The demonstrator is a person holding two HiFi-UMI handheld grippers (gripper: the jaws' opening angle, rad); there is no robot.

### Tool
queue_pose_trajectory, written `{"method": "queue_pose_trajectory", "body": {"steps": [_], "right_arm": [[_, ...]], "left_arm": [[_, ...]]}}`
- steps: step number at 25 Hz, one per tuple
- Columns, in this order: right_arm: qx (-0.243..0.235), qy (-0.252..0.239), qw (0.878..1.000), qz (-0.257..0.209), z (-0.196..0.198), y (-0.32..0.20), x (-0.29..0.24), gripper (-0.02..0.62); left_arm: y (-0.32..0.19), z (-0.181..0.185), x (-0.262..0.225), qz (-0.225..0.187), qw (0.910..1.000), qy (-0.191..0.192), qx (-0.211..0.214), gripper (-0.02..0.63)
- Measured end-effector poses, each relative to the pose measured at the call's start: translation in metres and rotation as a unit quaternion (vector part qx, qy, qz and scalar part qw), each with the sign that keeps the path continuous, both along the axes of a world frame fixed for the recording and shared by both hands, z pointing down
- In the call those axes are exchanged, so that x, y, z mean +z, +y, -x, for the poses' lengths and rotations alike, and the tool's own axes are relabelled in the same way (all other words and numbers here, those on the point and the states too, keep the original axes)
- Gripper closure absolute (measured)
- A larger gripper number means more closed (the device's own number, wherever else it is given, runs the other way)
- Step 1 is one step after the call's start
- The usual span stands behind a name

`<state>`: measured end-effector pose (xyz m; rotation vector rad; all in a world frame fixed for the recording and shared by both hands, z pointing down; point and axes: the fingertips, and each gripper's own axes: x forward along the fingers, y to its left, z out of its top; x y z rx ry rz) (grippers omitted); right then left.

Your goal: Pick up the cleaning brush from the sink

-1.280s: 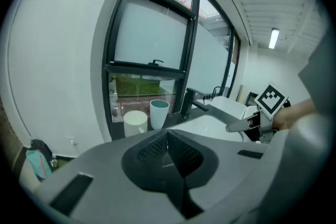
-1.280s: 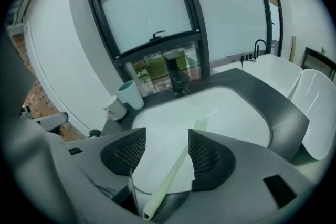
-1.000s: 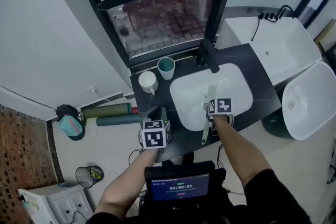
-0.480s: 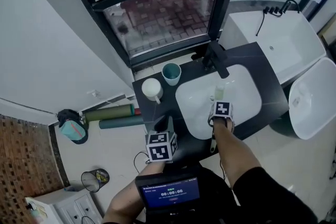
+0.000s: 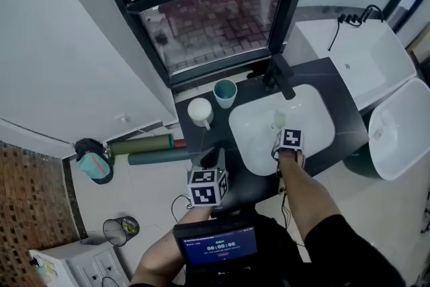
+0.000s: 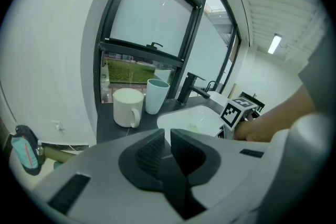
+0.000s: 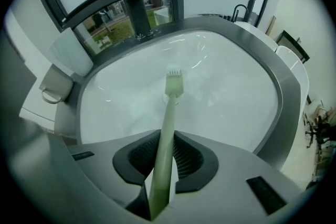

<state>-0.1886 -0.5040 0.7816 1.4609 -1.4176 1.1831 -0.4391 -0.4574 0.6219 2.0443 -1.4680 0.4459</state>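
Note:
A pale green cleaning brush lies in the white sink, its bristled head toward the drain and faucet. My right gripper points steeply down over the sink's front edge. Its jaws are closing, and the pads press on the brush handle from both sides. In the head view the right gripper sits over the sink, with the brush poking out beyond it. My left gripper hovers over the dark counter left of the sink. In its own view the left gripper is shut with nothing in it.
A white mug and a teal cup stand on the black counter left of the sink. A black faucet rises behind it. White fixtures lie to the right. Rolled mats and a bin are on the floor.
My right gripper has come down onto the brush handle at the sink's front edge. The left gripper has drifted slightly toward the sink.

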Motion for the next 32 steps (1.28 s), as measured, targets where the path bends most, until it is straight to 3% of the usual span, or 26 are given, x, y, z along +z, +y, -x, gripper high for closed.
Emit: {"method": "queue_pose_trajectory", "body": {"steps": [4,9,13,17,24,32], "right_arm": [[-0.009,-0.035,0.999,-0.014,0.002,0.030,-0.036,0.540],[-0.033,-0.077,0.994,-0.066,-0.027,0.077,-0.082,0.540],[-0.055,-0.121,0.985,-0.110,-0.073,0.104,-0.110,0.540],[-0.086,-0.156,0.972,-0.155,-0.144,0.116,-0.143,0.540],[-0.176,-0.216,0.933,-0.228,-0.277,0.145,-0.214,0.540],[-0.214,-0.248,0.883,-0.336,-0.319,0.183,-0.296,0.540]], "left_arm": [[0.023,-0.006,-0.022,-0.010,0.9994,0.032,0.001,0.577],[0.054,-0.049,-0.057,-0.028,0.9956,0.089,0.009,0.603],[0.082,-0.108,-0.084,-0.045,0.9927,0.112,0.003,0.606],[0.106,-0.185,-0.111,-0.061,0.9933,0.098,-0.008,0.606],[0.163,-0.334,-0.144,-0.093,0.9863,0.109,-0.082,0.606],[0.225,-0.381,-0.169,-0.120,0.9851,0.078,-0.095,0.606]]}}
